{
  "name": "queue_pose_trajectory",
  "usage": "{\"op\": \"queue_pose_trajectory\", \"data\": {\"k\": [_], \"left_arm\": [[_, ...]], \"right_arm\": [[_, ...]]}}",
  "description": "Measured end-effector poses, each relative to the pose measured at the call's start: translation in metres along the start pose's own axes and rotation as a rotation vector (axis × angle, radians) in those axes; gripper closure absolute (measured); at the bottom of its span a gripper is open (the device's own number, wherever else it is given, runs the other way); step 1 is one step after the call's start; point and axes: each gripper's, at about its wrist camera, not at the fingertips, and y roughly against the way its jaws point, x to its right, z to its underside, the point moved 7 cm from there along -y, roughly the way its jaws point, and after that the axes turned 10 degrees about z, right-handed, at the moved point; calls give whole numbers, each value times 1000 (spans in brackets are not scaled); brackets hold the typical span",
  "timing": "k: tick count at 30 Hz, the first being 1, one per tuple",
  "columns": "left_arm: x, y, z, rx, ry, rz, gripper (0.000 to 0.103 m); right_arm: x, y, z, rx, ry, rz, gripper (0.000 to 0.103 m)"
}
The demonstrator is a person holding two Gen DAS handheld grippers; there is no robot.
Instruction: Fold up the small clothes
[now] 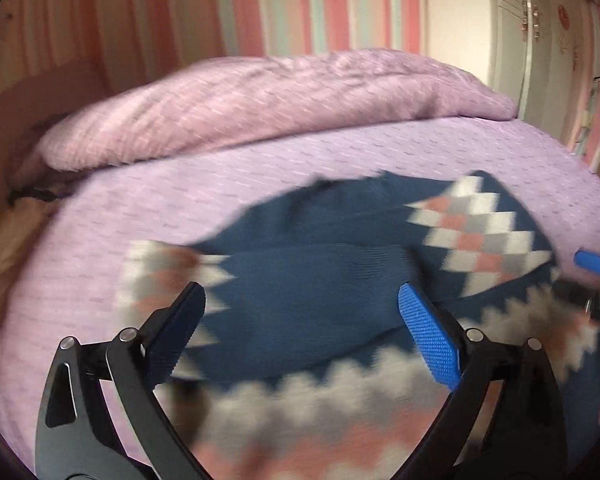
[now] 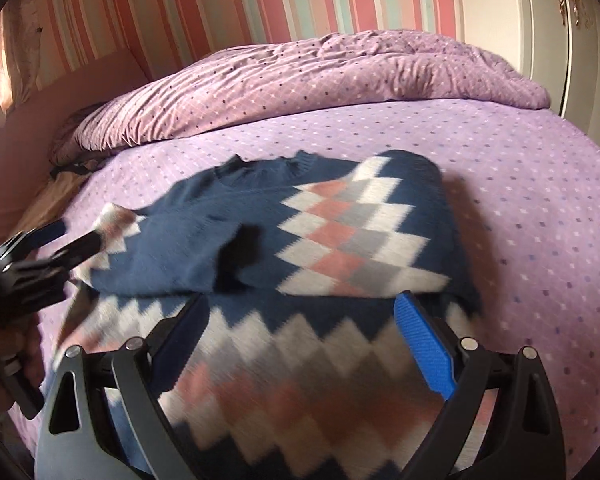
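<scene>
A small navy sweater (image 2: 260, 232) with a pink, grey and white diamond pattern lies on the purple bed sheet (image 2: 520, 200), both sleeves folded in over its body. It also shows blurred in the left wrist view (image 1: 308, 280). My left gripper (image 1: 300, 308) is open above the sweater's left part, holding nothing. It shows in the right wrist view (image 2: 70, 236) at the left sleeve cuff. My right gripper (image 2: 300, 316) is open above the sweater's lower part, holding nothing. One blue fingertip (image 1: 596, 263) of it shows at the right edge of the left wrist view.
A rumpled purple duvet (image 2: 300, 76) lies across the far side of the bed. A striped pink wall (image 2: 260, 0) stands behind, with a white wardrobe (image 2: 540, 20) at the right. The bed's left edge drops beside a wooden frame (image 1: 4, 240).
</scene>
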Motion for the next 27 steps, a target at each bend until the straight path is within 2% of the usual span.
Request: {"op": "queue_pose_trajectory", "data": {"k": [6,10,11,13,14,19,24,27], "left_arm": [[-112,54,25,38,90,-162,5],[-164,81,42,84,127,-238,3],[-176,86,48,92,136,-260,3],[-193,90,57,105,162,-280,3],[-202,88,63,103,184,-281,3],[-217,82,79,122,242,-257,3],[-206,80,91,137,192,-222,3],[-200,78,97,144,182,-197,3]], "right_arm": [[-49,-17,-12,11,34,-44,9],[-74,-28,-5,21,89,-40,10],[-80,-31,-2,17,107,-37,11],[-92,-38,2,15,139,-36,23],[-97,-43,4,14,155,-30,25],[-100,-73,6,-36,118,-19,26],[-111,-106,10,-97,97,-42,37],[-114,-115,8,-94,81,-41,41]]}}
